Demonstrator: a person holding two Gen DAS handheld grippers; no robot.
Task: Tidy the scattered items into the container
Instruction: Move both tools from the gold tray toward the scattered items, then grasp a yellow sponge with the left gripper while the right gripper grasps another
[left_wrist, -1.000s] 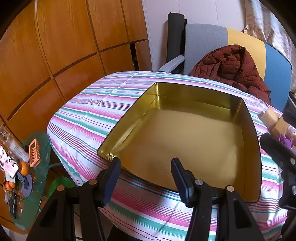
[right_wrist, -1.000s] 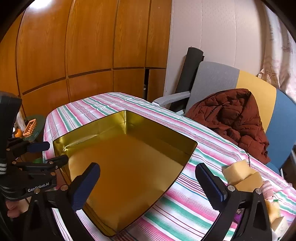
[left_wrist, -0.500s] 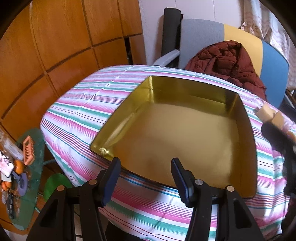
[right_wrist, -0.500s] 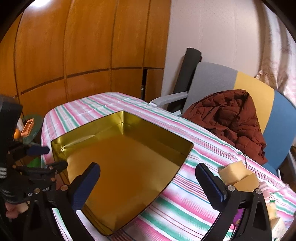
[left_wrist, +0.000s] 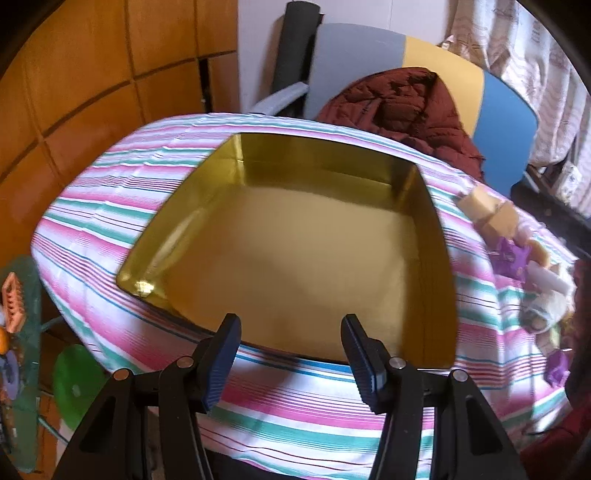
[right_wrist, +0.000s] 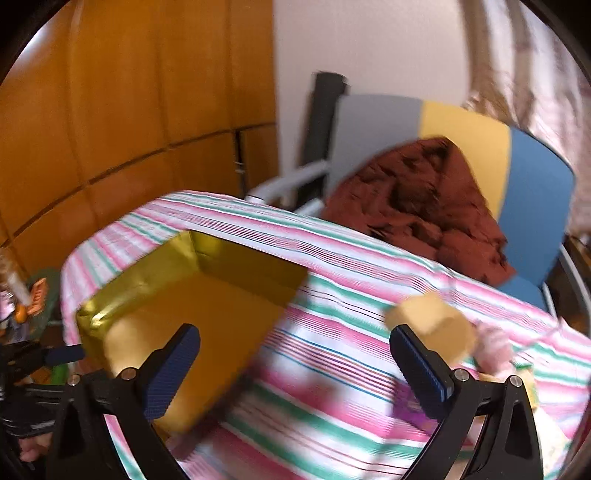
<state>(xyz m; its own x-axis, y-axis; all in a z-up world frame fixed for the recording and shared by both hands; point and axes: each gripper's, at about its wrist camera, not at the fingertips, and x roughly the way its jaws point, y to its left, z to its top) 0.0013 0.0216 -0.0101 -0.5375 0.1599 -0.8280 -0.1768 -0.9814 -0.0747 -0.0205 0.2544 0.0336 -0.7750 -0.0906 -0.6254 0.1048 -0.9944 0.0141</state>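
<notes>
Left wrist view looks down over the left gripper (left_wrist: 290, 345). It tips down at the near edge of a big gold tin (left_wrist: 437, 258). Its two dark blue pads (left_wrist: 223, 360) are ribbed and stand apart, with nothing between them. They hang over the striped cloth (left_wrist: 303, 417), just near the tin's rim.

The tin is square with round corners. It is shiny metal inside, with low walls and a flat floor. Nothing lies in it. It sits in the middle of the table on the cloth, which is soft with pink, green, white and blue stripes.

The scattered things lie in a bunch on the cloth to the right of the tin. Two pale yellow blocks (left_wrist: 491, 214) look like foam and touch each other. Beside them are a purple toy (left_wrist: 511, 256), a white stick shape (left_wrist: 546, 280) and a fuzzy cream lump (left_wrist: 543, 310). They are blurry, so I cannot tell more.

Right wrist view is blurry. The right gripper (right_wrist: 295, 356) points down over the cloth, between the tin (right_wrist: 136, 286) and the yellow blocks (right_wrist: 430, 317). Its jaws are wide apart and hold nothing. Its right pad (right_wrist: 421, 369) is in front of the blocks.

Far behind the table stands a chair (left_wrist: 506, 125) in grey, yellow and blue, with a puffy dark red coat (left_wrist: 406, 107) on it. Smooth wooden panels (left_wrist: 92, 74) fill the far left.
</notes>
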